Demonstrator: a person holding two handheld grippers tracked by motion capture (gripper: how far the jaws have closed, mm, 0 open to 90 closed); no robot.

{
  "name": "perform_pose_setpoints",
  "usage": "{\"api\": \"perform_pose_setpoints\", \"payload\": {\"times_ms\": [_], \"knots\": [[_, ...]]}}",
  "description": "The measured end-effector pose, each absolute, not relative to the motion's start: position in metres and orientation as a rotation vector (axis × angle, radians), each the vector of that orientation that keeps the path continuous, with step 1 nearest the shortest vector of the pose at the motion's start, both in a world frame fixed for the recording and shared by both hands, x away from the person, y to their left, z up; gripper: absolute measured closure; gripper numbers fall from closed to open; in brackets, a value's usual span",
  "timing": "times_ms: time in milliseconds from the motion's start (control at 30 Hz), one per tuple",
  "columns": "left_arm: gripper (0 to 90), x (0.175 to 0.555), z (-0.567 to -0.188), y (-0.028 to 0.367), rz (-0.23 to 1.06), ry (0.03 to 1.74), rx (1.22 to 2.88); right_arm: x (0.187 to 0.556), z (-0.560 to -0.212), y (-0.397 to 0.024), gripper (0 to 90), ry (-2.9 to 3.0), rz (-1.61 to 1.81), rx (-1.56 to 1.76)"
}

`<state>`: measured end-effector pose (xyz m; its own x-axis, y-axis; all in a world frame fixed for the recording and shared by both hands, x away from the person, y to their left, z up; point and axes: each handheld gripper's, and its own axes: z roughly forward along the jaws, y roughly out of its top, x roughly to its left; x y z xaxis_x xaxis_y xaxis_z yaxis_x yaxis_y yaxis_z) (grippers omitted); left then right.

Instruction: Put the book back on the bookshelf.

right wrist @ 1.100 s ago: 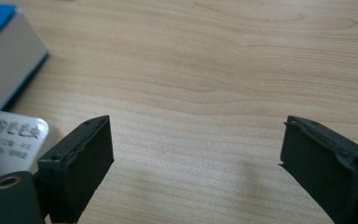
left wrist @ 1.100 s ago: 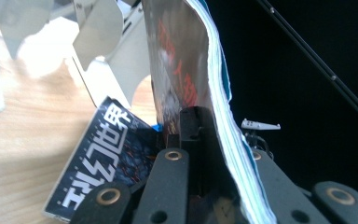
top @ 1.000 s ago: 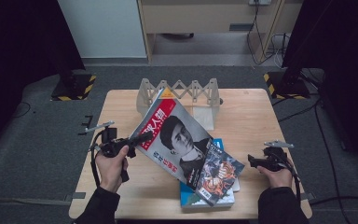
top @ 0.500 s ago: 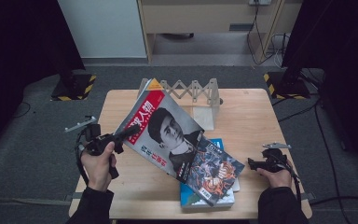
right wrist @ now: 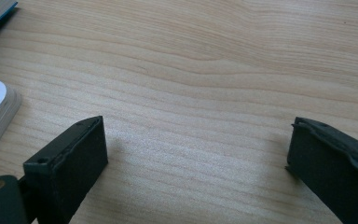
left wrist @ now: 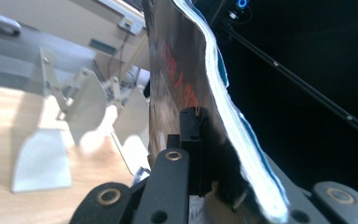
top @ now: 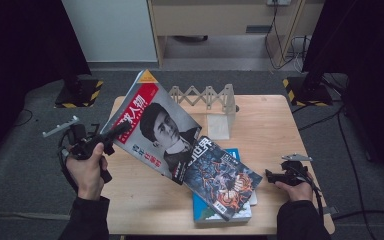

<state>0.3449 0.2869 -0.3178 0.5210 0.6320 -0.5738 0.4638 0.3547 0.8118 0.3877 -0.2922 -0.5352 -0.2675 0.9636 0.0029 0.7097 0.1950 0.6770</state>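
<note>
Now my left gripper [top: 111, 136] clenches the magazine's [top: 155, 127] edge — its cover rises beyond my jaws — while my right gripper [top: 271, 176] gapes empty, its jaws just widened.

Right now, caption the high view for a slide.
Left gripper lifts a portrait magazine off the stack; right gripper rests open.

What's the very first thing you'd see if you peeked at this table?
The big magazine with a face on its cover, lifted at a tilt over the left side of the wooden table, pinched at its edge by the left tongs. Next, the dark comic-style magazine lying on a blue book near the front edge. Behind them stands a pale zigzag rack.
</note>
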Motion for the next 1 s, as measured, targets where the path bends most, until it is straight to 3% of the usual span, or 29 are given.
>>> {"api": "perform_pose_setpoints", "payload": {"times_ms": [233, 1000], "knots": [[86.1, 0.356, -0.290, 0.297, 0.245, 1.115, 1.286, 0.386, -0.537, -0.291, 3.2, 2.037, 0.823, 1.555], [86.1, 0.393, -0.271, 0.307, 0.457, 1.231, 1.344, 0.385, -0.539, -0.292, 2.5, 2.022, 0.846, 1.543]]}}
